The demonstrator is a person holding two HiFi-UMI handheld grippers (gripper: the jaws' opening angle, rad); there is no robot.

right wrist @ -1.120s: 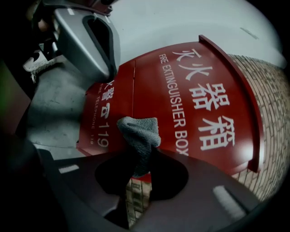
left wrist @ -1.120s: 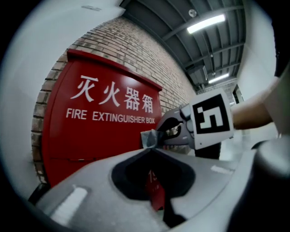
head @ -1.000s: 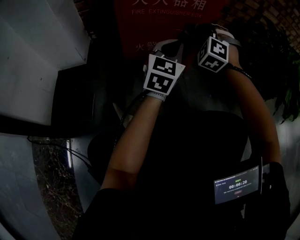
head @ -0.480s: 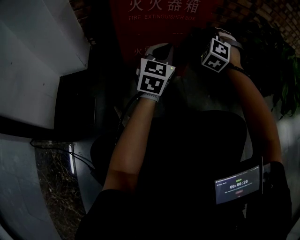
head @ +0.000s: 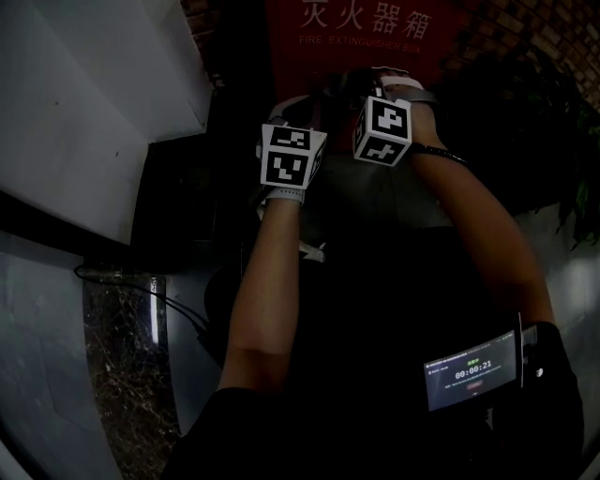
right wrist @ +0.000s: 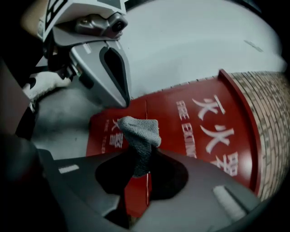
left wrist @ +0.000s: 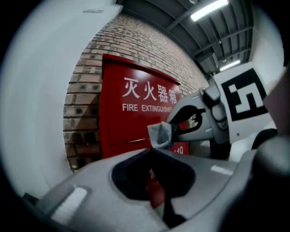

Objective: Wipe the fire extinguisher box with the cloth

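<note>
The red fire extinguisher box (head: 375,28) stands against a brick wall, with white lettering on its front (left wrist: 131,118). My right gripper (right wrist: 142,156) is shut on a grey cloth (right wrist: 138,136), which sticks out past the jaws toward the box (right wrist: 204,122). In the left gripper view the cloth (left wrist: 161,133) shows at the right gripper's tip, close to the red front. My left gripper (left wrist: 154,152) is just left of it, jaws together and holding nothing. In the head view both grippers, left (head: 302,105) and right (head: 361,86), are raised side by side before the box.
A white pillar (head: 94,112) rises at the left, with a dark cabinet (head: 178,187) at its foot. A brick wall (left wrist: 84,90) flanks the box. Dark foliage (head: 553,141) is at the right. A small timer screen (head: 472,370) is on the right forearm. A cable (head: 141,295) lies on the floor.
Both grippers have moved left across the box's front and drawn a little closer together. The head view has shifted, so the box lettering now sits further right.
</note>
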